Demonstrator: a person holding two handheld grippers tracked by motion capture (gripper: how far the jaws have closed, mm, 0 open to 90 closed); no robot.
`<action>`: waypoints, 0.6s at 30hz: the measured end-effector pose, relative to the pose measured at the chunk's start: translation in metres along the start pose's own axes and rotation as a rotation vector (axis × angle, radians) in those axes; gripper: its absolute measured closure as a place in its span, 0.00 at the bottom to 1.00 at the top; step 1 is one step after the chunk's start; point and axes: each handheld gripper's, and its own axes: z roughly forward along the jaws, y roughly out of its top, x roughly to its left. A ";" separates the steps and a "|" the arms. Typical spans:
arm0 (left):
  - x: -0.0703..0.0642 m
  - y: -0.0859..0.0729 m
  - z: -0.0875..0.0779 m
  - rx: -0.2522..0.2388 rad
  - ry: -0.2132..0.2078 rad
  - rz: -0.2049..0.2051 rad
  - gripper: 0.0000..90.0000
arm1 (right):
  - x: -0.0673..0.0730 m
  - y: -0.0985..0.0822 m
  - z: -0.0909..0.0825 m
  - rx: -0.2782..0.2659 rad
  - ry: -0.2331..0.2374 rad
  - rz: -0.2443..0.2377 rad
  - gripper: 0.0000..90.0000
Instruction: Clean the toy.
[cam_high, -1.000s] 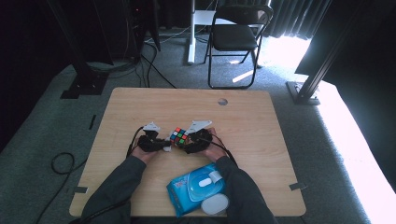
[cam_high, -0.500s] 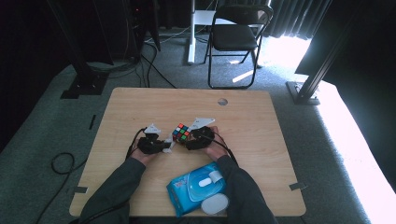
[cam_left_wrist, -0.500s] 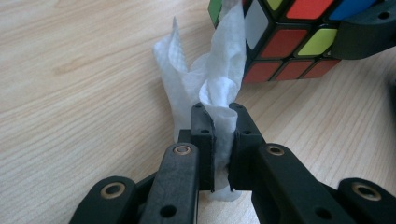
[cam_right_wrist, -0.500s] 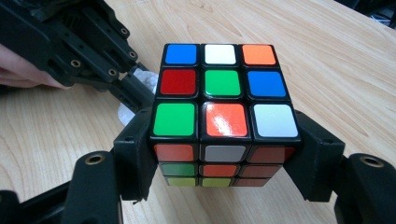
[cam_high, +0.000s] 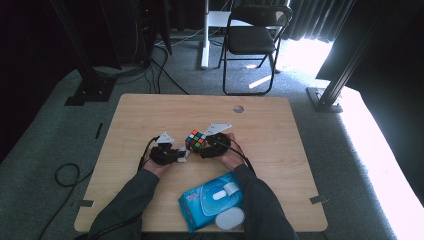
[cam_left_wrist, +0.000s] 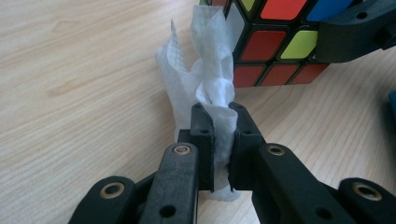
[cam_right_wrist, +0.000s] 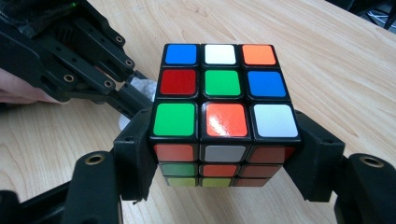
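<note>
**Cube clamped, wipe pinched, ready to clean**

My right tongs (cam_right_wrist: 223, 154) are clamped on the cube (cam_right_wrist: 223, 100), one jaw on each side of its lower layers, its top face tilted toward that camera. In the high view the cube (cam_high: 196, 140) sits at the middle of the table (cam_high: 280, 165), just in front of my hands; whether it rests on the wood or is held a little above it, I cannot tell. My left tongs (cam_left_wrist: 220, 135) are pressed together on a crumpled white wipe (cam_left_wrist: 205, 88), whose loose end stands up and touches the cube's near corner.

The cube looks to me like hard, glossy plastic: light and stiff, but slick on the stickers, and its layers can twist. I would keep the grip where it is, flat on two opposite faces and across more than one layer, so nothing rotates under rubbing pressure. A corner grip would likely slip.

The wipe is the opposite: soft, limp, probably damp, with no stiffness of its own. Pinched low as it is, the free end will flop, so I would press with the bunched part near the jaws, not the tip.

The blue wipe pack (cam_high: 212, 200) lies by my right sleeve, near the table's front edge, with a white lid (cam_high: 229, 218) beside it.
</note>
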 end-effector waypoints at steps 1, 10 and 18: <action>0.000 0.001 0.000 -0.009 0.005 -0.004 0.92 | 0.000 0.001 -0.001 -0.005 0.000 0.003 0.38; -0.005 0.004 0.001 -0.067 0.017 -0.009 0.92 | -0.003 0.007 -0.005 -0.019 -0.006 0.024 0.38; -0.016 0.005 0.006 -0.057 -0.010 0.039 0.92 | -0.004 0.007 -0.003 -0.030 -0.001 0.044 0.38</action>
